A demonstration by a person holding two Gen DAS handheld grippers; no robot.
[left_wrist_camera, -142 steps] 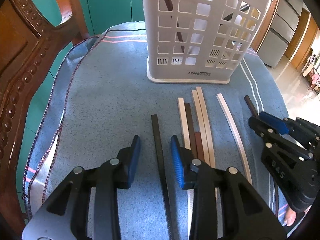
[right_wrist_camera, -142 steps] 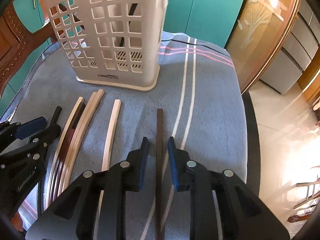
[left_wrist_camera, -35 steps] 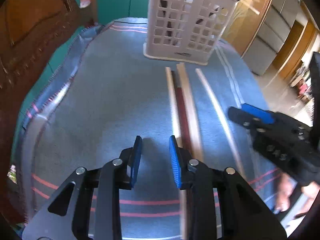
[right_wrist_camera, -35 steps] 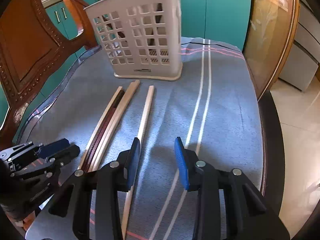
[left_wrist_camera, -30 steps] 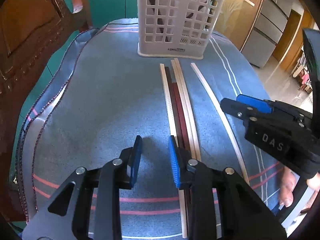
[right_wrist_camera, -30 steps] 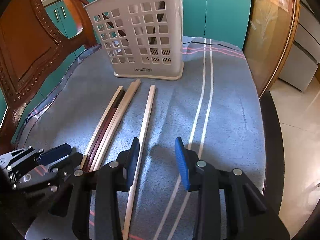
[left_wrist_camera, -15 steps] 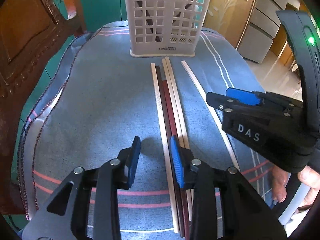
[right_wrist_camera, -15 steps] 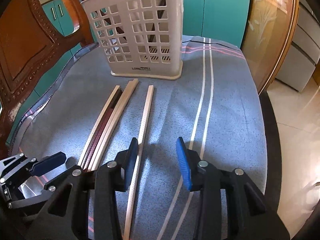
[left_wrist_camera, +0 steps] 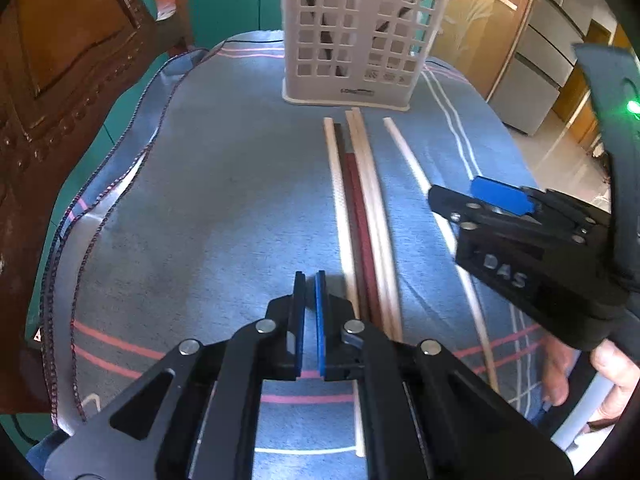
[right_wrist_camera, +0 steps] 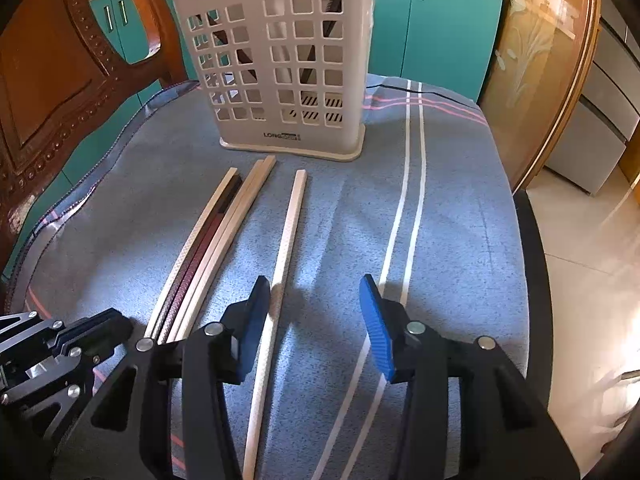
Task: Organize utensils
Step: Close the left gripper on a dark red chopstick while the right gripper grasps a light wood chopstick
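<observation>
A white slotted basket [left_wrist_camera: 348, 40] [right_wrist_camera: 280, 68] stands at the far end of the blue cloth with dark sticks leaning inside it. In front of it lies a tight bundle of pale and dark red chopsticks [left_wrist_camera: 360, 200] [right_wrist_camera: 212, 240]. A single pale chopstick [left_wrist_camera: 404, 160] [right_wrist_camera: 288, 232] lies apart, to their right. My left gripper [left_wrist_camera: 310, 300] [right_wrist_camera: 100, 328] is shut on nothing, just left of the bundle. My right gripper [right_wrist_camera: 314, 292] [left_wrist_camera: 460, 200] hovers with its jaws opening. The single chopstick runs between them, close by the left finger, with no pad pressing on it.
A carved wooden chair [left_wrist_camera: 68, 92] [right_wrist_camera: 52, 80] crowds the table's left side. Teal cabinets [right_wrist_camera: 440, 28] stand behind the basket. The cloth's two white stripes [right_wrist_camera: 404, 216] run along the right, and the table edge [right_wrist_camera: 532, 264] drops to the floor there. A hand [left_wrist_camera: 612, 364] grips the right tool.
The left jaws have snapped together on nothing. The right jaws have spread wider around the single pale chopstick. Two dark sticks seen earlier on the cloth are gone from it.
</observation>
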